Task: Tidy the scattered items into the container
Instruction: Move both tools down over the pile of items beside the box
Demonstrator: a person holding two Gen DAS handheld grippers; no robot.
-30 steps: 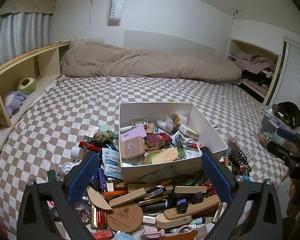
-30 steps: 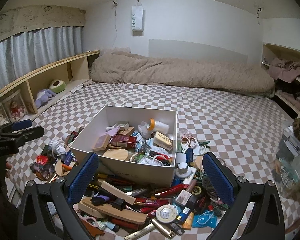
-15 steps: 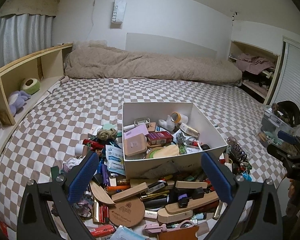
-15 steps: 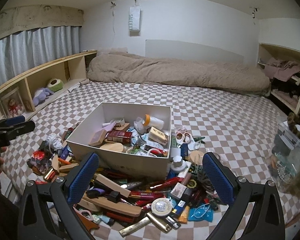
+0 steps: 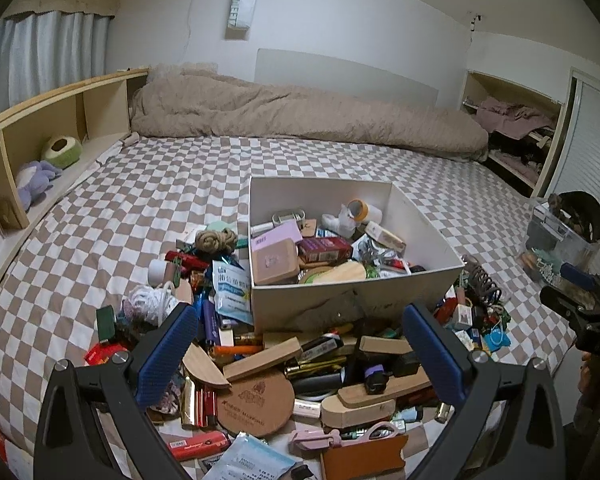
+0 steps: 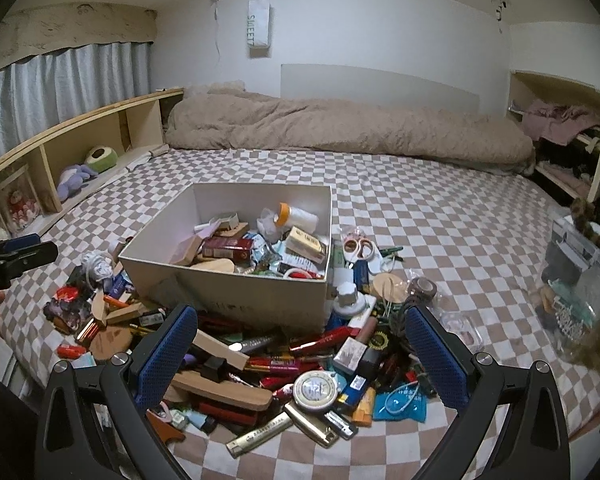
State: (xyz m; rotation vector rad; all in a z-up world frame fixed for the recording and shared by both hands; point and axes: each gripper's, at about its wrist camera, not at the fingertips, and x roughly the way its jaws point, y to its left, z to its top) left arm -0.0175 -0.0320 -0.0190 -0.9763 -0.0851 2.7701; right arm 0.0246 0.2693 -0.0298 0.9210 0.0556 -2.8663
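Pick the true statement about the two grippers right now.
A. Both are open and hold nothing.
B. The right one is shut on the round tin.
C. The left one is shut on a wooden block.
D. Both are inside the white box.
A: the left gripper and the right gripper each show their blue fingers spread wide apart with nothing between them, above the clutter in front of the white box.

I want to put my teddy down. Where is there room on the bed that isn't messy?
The checkered sheet lies bare between the white box and the beige duvet, and along the wooden shelf side. Crowded: the pile in front of the box and on both its sides, under both open grippers.
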